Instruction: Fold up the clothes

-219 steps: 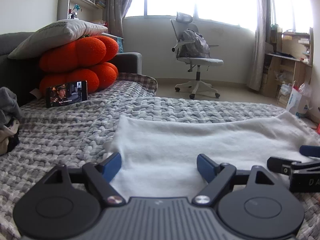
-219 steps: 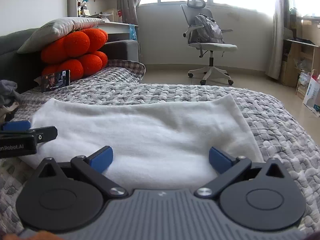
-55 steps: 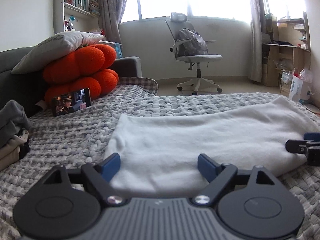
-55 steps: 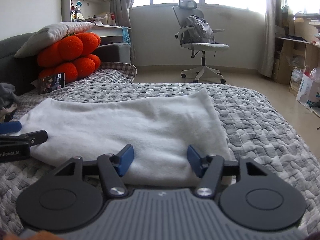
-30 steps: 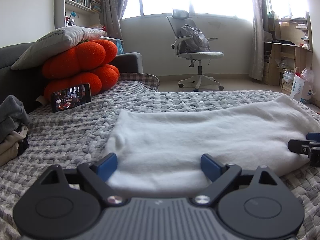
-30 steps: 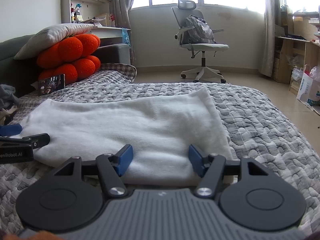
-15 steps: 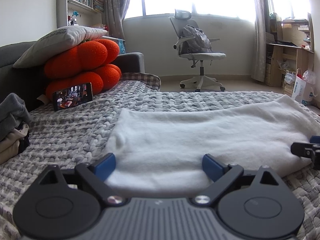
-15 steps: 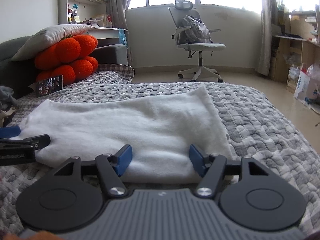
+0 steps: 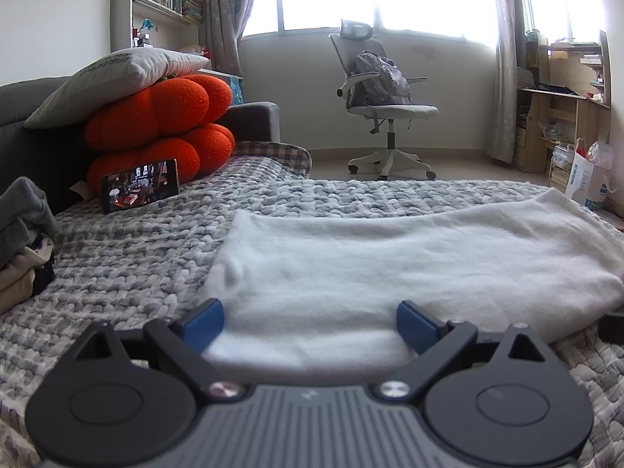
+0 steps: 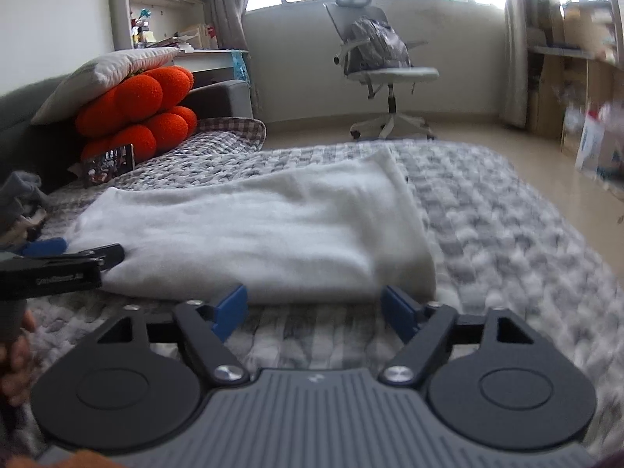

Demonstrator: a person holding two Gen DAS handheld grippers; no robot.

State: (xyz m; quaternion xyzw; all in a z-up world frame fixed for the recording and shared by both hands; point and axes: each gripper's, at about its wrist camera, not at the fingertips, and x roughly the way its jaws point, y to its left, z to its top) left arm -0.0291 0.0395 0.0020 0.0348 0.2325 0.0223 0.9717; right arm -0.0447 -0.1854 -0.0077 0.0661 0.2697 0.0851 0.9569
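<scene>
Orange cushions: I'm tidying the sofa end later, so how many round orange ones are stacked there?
2. Lower orange cushion sits on the bed against the grey sofa; upper orange cushion rests on it, under the white pillow. More could be hidden behind.

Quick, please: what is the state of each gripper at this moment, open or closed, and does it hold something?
Left gripper: open, over the near edge of the white cloth, not clamping it.
Right gripper: open, just opened wider, holding nothing.
</scene>
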